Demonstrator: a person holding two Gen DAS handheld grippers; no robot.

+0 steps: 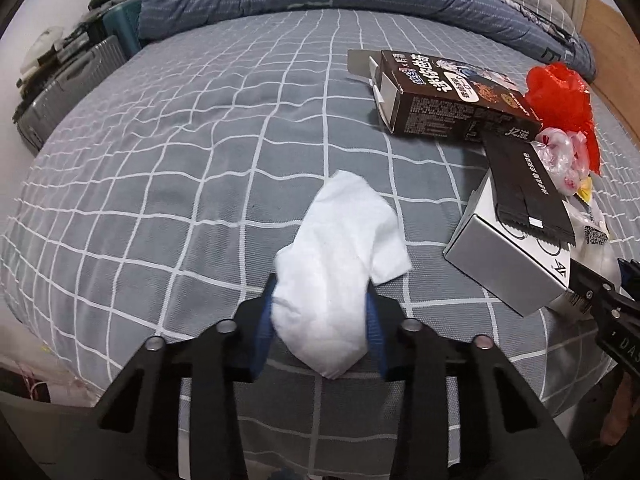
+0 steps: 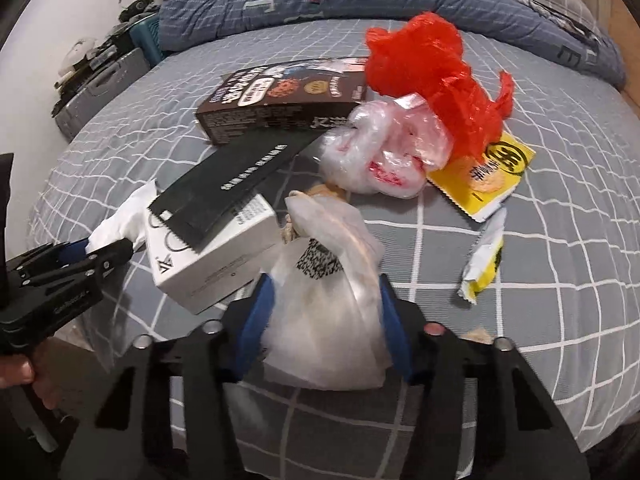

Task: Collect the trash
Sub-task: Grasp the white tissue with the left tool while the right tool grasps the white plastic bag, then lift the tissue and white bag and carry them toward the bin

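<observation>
On the grey checked bed sheet [image 1: 200, 152] a crumpled white tissue [image 1: 340, 264] is pinched at its near end by the left gripper [image 1: 320, 320]; its jaws are clamped on the paper, which bulges between the blue pads. The right gripper [image 2: 324, 320] is closed on a translucent plastic bag [image 2: 328, 304] bearing a printed QR code, at the near edge of the litter pile. Both pieces are judged very light and soft — the tissue will crush and may tear, so a bunched fold is the better hold; the bag is slippery film and is best taken where it gathers. Beside them lie a white carton [image 2: 216, 264] with a black sachet [image 2: 232, 184] across it, a dark brown snack box [image 2: 280, 104], a red plastic bag [image 2: 436, 80], a clear knotted bag [image 2: 380, 156] and a yellow wrapper [image 2: 492, 176]. Chinese print shows on the box, sachet and wrapper; none can be read with confidence.
</observation>
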